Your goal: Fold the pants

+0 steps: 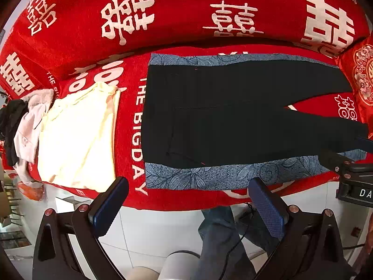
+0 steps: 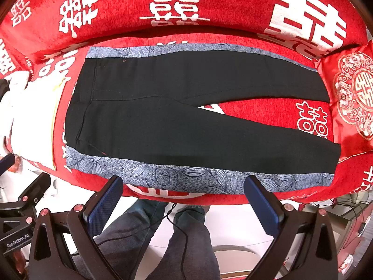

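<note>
Lying flat on the red sofa point(image 2: 233, 7), legs slightly parted, the pants point(image 2: 186, 126) are judged soft and limp, best taken at the waistband corners or hems. Both the left hand-held gripper point(image 1: 188, 207) and right hand-held gripper point(image 2: 184, 200) are spread wide, nothing being held or touched.

Left gripper point(image 1: 188, 204) wide open, fingers empty, held level at the near edge. Right gripper point(image 2: 184, 201) likewise spread apart, empty, alongside on the right.
</note>
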The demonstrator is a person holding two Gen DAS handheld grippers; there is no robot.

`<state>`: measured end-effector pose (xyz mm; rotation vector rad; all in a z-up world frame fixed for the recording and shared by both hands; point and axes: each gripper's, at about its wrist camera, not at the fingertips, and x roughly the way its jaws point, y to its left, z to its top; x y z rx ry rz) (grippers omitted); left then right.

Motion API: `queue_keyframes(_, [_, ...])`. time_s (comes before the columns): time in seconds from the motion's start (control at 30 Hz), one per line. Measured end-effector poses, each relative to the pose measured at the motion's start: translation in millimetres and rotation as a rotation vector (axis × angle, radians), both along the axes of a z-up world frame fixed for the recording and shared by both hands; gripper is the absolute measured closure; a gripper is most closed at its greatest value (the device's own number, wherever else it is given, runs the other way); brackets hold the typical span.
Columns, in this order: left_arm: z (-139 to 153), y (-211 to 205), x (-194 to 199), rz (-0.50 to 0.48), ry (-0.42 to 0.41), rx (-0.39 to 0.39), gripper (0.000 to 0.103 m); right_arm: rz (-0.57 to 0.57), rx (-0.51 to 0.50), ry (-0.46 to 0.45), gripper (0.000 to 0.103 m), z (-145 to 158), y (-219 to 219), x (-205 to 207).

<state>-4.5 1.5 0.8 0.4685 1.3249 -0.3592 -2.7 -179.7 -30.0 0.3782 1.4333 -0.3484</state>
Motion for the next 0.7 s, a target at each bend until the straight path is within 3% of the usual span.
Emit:
queue_keyframes(0.4, [6,-9,-20,0.022,-0.015,0.004,0.0,-0.011,0.011,-0.043,0.0,6,-15,-24])
queue_keyframes(0.7, [8,-11,-66,0.061,-0.009,0.0,0.0,0.011,0.029,-0.064,0.0,7,-25,-52])
